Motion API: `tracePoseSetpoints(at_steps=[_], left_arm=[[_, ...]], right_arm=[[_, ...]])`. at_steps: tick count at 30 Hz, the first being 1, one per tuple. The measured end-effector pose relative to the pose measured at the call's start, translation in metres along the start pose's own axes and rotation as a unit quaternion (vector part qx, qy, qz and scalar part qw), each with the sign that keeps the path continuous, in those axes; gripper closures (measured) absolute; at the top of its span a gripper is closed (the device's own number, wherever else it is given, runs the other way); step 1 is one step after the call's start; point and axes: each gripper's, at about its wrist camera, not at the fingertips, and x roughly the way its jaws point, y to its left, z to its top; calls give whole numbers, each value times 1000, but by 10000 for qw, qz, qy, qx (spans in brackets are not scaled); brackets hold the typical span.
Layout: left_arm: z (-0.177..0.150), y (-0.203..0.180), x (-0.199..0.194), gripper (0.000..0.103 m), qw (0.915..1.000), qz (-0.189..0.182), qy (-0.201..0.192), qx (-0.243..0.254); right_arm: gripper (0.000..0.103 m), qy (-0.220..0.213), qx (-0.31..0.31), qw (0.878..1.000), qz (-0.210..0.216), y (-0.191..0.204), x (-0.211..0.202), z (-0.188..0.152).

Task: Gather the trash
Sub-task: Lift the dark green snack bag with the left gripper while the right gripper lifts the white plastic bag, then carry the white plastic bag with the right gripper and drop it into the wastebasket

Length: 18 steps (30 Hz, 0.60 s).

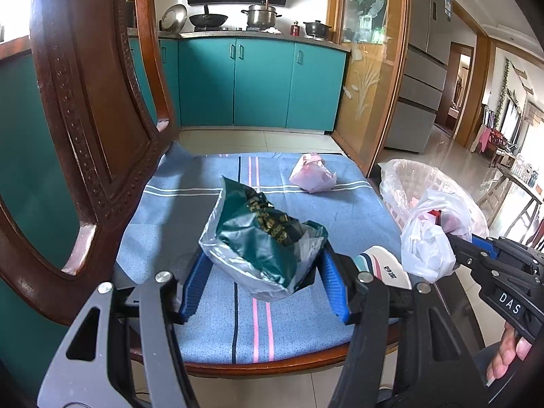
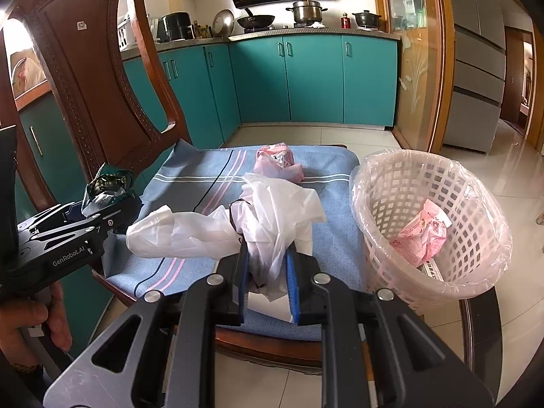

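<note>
A crumpled green foil bag (image 1: 258, 234) sits between the blue pads of my left gripper (image 1: 263, 265), which is shut on it just above the blue chair cushion (image 1: 190, 210). The right wrist view shows that gripper (image 2: 102, 210) and the green bag (image 2: 108, 183) at the left. My right gripper (image 2: 267, 251) is shut on a white plastic bag (image 2: 272, 204), whose loose end trails left over the cushion. A pink crumpled bag (image 2: 277, 161) lies at the cushion's far side. The white lattice basket (image 2: 391, 187), lined with clear plastic, stands to the right with a pink wrapper (image 2: 425, 234) inside.
The carved wooden chair back (image 1: 85, 102) rises close on the left. A white striped object (image 1: 380, 265) lies beside the chair's right edge. Teal kitchen cabinets (image 2: 312, 78) stand behind, across tiled floor. A hand grips each gripper's handle.
</note>
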Motion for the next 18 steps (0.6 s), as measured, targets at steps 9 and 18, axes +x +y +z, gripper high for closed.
tracePoseSetpoints(at_steps=[9, 18], left_arm=[[-1, -1, 1, 43, 10000, -1, -1, -2], [-3, -4, 3, 43, 10000, -28, 48, 47]], right_arm=[[84, -171, 108, 9997, -158, -15, -2, 5], [69, -619, 1406, 9826, -1049, -130, 6, 32]])
